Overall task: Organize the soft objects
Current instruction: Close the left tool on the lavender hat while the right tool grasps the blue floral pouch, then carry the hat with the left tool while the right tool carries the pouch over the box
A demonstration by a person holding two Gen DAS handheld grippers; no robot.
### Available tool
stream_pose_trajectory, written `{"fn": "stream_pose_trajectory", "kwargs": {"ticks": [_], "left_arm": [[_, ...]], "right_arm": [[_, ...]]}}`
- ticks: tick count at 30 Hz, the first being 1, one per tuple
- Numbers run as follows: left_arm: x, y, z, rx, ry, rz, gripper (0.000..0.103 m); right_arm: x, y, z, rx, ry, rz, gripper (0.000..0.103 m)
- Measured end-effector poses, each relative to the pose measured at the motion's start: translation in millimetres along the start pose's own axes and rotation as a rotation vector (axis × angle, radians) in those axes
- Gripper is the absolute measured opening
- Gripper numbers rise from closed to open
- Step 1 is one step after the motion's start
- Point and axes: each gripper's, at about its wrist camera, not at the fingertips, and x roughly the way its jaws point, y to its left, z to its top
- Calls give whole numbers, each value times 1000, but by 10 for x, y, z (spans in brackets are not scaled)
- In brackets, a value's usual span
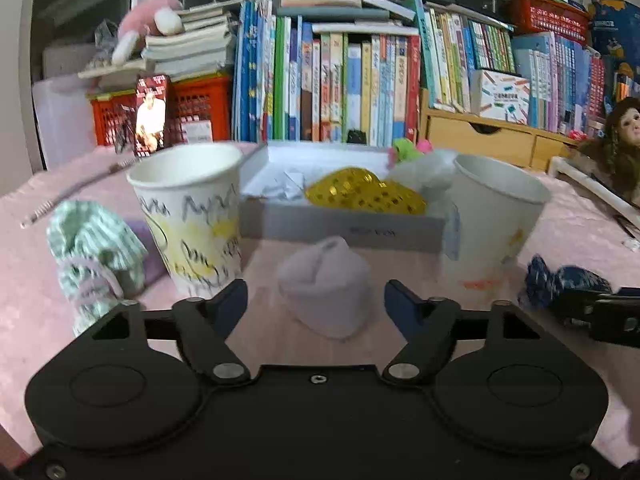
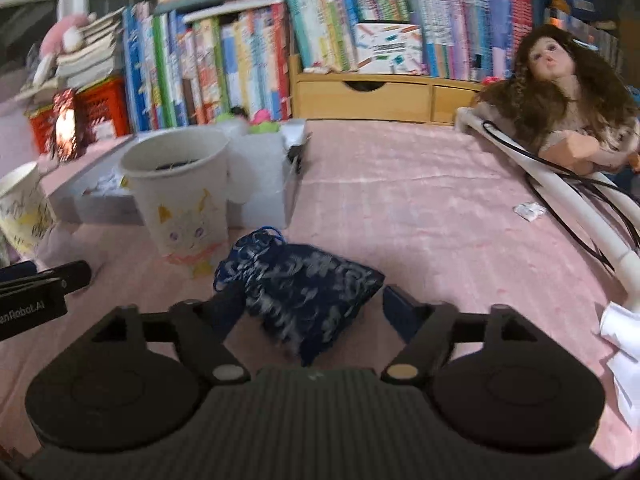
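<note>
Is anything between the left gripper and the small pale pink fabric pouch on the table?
Nothing visible. The left gripper is open, and the small pale pink fabric pouch lies directly ahead between its fingertips.

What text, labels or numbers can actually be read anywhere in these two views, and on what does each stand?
"enRobotAI", mirrored and cut off at the frame edge: on the left hand-held gripper body, seen in the right wrist view.
Book spines: printed titles, too small and blurred to read.
Scribbled paper cup: pen scrawl, no legible words.
Grey box front: a dark printed line, too blurred to read.
</note>
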Motion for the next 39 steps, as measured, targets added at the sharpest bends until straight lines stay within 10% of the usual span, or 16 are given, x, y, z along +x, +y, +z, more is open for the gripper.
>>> {"fn": "stream_pose_trajectory", "kwargs": {"ticks": [7,11,21,39], "left_arm": [[236,23,79,-9,48,-22,79],[291,55,72,-29,80,-58,50],[130,74,128,3,54,-113,49],[-395,175,534,77,-81,-167,49]], "right_arm": [[110,53,43,27,4,14,98],[198,99,44,23,50,9,97],[81,159,64,26,49,6,64],[-378,220,321,14,-66,-28,56]]}}
